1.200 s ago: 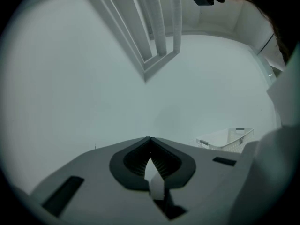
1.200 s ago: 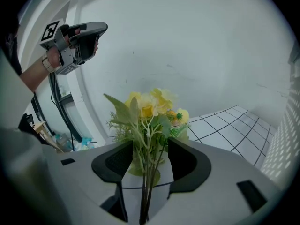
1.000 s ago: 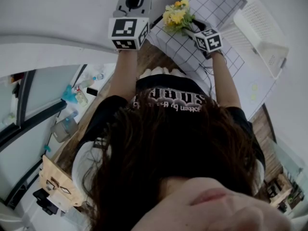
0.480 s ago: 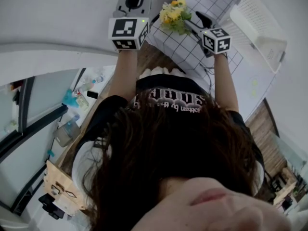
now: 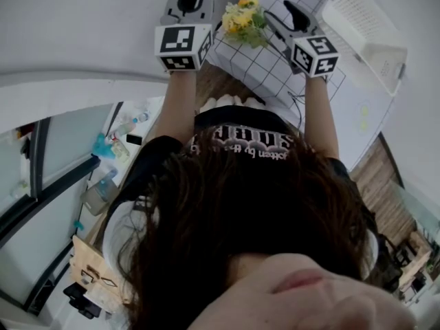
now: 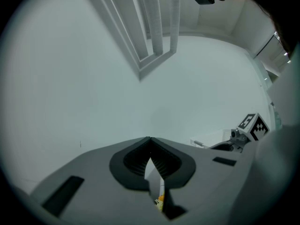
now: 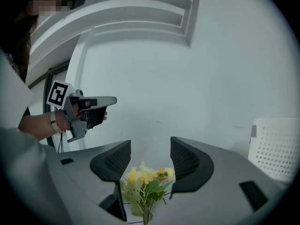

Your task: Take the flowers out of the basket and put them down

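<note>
Flowers (image 7: 146, 181) sit untouched beneath the open right hand-held gripper (image 7: 150, 151); left hand-held gripper (image 6: 150, 157) closed.

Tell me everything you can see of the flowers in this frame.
The flowers are a small bunch, possibly artificial: yellow and pale blossoms, one orange, green leaves, and thin stems gathered at the bottom. They appear to lie on the checked cloth, outside the white basket, with the blossoms pointing away from the right gripper and the stems toward it. That gripper's jaws stand wide apart above them and touch nothing. Nothing else seems to touch the bunch.
</note>
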